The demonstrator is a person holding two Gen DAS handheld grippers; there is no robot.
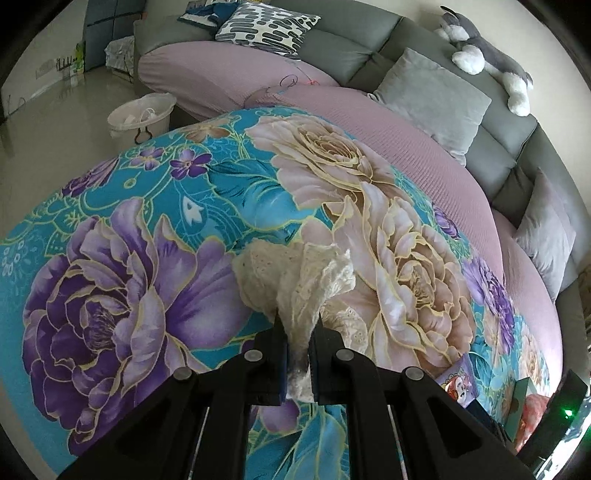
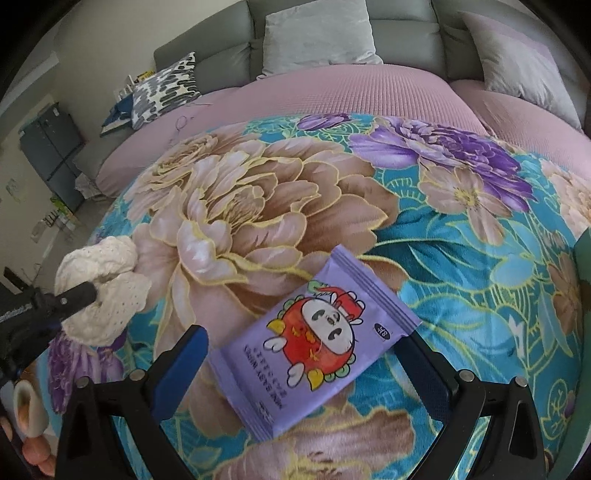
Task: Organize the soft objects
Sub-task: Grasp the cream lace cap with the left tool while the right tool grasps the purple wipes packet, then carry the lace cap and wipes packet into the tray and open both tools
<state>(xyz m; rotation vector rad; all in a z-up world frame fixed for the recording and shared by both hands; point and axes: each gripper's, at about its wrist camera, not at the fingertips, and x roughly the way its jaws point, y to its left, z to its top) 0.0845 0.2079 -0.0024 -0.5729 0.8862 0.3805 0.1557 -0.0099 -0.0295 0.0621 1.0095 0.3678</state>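
My left gripper (image 1: 298, 332) is shut on a cream lace scrunchie (image 1: 295, 273), held just above the floral blanket (image 1: 147, 221). The scrunchie also shows in the right wrist view (image 2: 107, 288), at the left, with the left gripper's finger across it. My right gripper (image 2: 306, 347) is open, its fingers on either side of a purple wet-wipes pack (image 2: 314, 347) with a red cartoon figure. The pack lies flat on the blanket (image 2: 461, 258). Part of the pack shows at the lower right of the left wrist view (image 1: 458, 384).
The blanket covers a pink sofa seat (image 1: 406, 122) with grey cushions (image 1: 432, 96), a patterned pillow (image 1: 266, 26) and a plush toy (image 1: 484, 59) along the backrest. A white basket (image 1: 142, 116) stands on the floor at the left. A green object (image 2: 583, 258) sits at the right edge.
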